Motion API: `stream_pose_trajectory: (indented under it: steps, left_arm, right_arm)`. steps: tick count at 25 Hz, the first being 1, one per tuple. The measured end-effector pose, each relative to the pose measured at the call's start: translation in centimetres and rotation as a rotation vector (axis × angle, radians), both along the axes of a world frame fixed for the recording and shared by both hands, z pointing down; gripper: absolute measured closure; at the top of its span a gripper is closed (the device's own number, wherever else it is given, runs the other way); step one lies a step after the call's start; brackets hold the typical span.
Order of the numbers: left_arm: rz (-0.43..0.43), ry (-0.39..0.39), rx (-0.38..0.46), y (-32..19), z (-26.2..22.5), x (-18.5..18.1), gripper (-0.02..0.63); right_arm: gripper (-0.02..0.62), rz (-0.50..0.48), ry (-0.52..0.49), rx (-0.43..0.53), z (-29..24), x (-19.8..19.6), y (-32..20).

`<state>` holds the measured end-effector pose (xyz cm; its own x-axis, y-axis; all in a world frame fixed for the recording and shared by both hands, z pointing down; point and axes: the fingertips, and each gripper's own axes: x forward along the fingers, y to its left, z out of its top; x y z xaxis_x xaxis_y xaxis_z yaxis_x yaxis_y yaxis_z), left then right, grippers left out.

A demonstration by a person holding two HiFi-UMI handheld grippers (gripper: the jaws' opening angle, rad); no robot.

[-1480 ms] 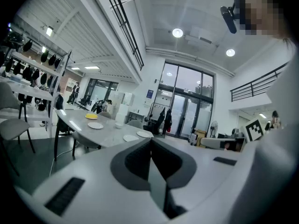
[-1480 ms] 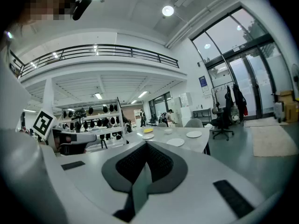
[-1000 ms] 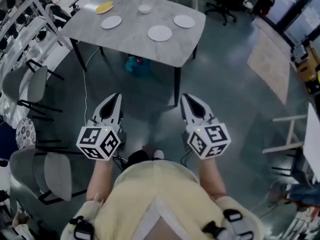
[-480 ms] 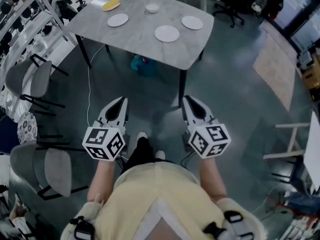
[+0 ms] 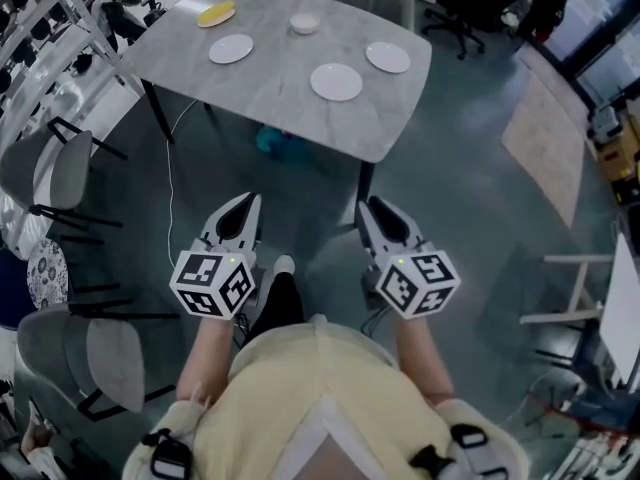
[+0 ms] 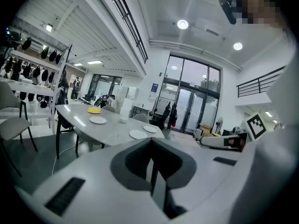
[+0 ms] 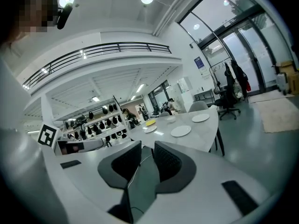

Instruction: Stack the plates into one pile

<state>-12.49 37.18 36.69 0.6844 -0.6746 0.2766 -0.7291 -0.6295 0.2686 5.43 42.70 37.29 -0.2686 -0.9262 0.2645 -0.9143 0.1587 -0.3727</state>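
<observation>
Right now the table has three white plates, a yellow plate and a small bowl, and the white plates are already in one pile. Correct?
Not the pile. The head view shows the three white plates lying apart, each flat on the table: one at the left, one in the middle, one at the right. The rest stands: the yellow plate and the small bowl are on the table.

Three white plates (image 5: 336,81) and a yellow plate (image 5: 216,14) lie apart on the table (image 5: 275,88).

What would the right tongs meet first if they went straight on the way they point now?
The right tongs would likely meet the table at its near edge or leg; only floor lies before it, though depth is unclear.
</observation>
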Motion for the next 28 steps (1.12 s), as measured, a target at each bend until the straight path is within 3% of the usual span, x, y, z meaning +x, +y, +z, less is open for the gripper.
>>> stream_pose_trajectory:
  steps: [7, 14, 18, 23, 28]
  left_arm:
    - [0.057, 0.004, -0.014, -6.1, 0.4, 0.1, 0.604]
    - [0.099, -0.012, -0.029, -11.7, 1.2, -0.9, 0.604]
    - [0.121, -0.003, -0.012, -14.1, 1.0, -1.8, 0.604]
    - [0.147, -0.072, 0.020, -16.7, 2.1, -2.3, 0.604]
    - [0.141, -0.091, -0.002, -18.8, 3.9, -1.4, 0.603]
  right_arm:
    - [0.487, 0.004, -0.003, -0.063, 0.7, -0.4, -7.0]
    - [0.482, 0.043, 0.009, -0.131, 2.4, -1.7, -12.7]
    - [0.479, 0.089, -0.025, -0.157, 2.9, -2.3, -15.3]
    - [0.479, 0.167, -0.081, -0.191, 3.9, -1.8, -17.0]
    - [0.479, 0.232, -0.183, -0.233, 5.4, 0.3, -18.7]
